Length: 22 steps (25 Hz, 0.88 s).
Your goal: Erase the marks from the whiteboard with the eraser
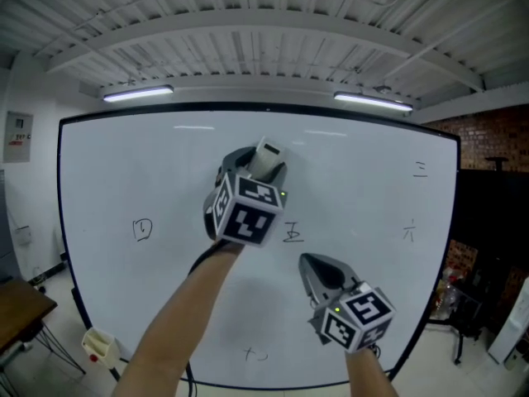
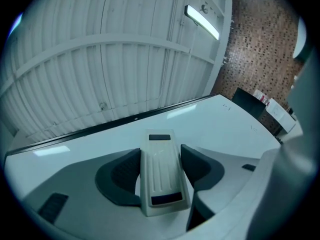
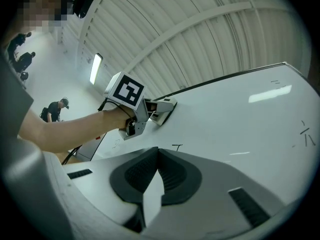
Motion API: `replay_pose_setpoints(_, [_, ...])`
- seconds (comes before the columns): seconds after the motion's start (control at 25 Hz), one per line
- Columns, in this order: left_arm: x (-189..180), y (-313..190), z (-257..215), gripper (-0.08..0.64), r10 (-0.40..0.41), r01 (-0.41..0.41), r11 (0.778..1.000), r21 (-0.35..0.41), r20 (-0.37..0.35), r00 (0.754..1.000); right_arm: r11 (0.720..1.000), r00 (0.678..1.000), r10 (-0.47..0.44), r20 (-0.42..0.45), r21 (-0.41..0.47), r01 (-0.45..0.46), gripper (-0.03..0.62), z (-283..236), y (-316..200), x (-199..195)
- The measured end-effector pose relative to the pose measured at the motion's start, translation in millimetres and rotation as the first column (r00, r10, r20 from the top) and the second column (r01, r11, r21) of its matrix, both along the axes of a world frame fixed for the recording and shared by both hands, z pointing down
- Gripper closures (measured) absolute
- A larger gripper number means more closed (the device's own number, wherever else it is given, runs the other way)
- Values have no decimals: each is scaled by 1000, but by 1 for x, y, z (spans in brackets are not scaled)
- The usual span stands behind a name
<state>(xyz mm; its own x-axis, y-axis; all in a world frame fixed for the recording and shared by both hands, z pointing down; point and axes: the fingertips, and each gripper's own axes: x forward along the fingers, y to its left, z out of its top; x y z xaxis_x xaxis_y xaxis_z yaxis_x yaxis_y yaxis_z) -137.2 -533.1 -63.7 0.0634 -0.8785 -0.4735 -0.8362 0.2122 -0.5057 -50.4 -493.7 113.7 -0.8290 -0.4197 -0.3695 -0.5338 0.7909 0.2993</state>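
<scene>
Against whiteboard, raised left tongs clamp eraser; right tongs hang lower, closed.

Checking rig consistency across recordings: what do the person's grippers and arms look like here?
Left gripper and right gripper match: pale grey bodies, dark grey ribbed jaw pads, each topped by a white cube with black square markers. Forearms are bare, no sleeves visible.
</scene>
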Motion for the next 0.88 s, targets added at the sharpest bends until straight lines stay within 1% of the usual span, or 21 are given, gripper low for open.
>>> replay_pose_setpoints(0.12, [-37, 13, -4, 313, -19, 20, 1000, 14, -58, 998, 1000, 1000, -22, -11, 2, 22, 600, 1, 6, -13])
replay_pose_setpoints(0.24, [-72, 27, -7, 313, -33, 37, 999, 30, -128, 991, 999, 999, -38, -23, 1, 38, 600, 4, 11, -24])
replay_pose_setpoints(0.36, [-85, 33, -7, 313, -22, 29, 999, 42, -163, 986, 999, 999, -40, -28, -6, 40, 600, 8, 12, -26])
replay_pose_setpoints(0.48, [-77, 29, -6, 316, -53, 57, 998, 21, -149, 987, 999, 999, -35, -20, -13, 35, 600, 10, 11, -20])
replay_pose_setpoints(0.64, [-45, 15, 0, 316, -59, 57, 998, -20, -94, 994, 1000, 1000, -17, -7, -21, 17, 600, 13, 7, 0])
replay_pose_setpoints(0.72, [-23, 6, 3, 316, -47, 44, 998, -38, -64, 997, 1000, 1000, -9, -2, -21, 9, 600, 15, 6, 11])
replay_pose_setpoints(0.88, [24, -14, 14, 316, 3, -3, 996, -90, -8, 1000, 998, 999, 41, 18, -48, -40, 600, 20, 0, 40])
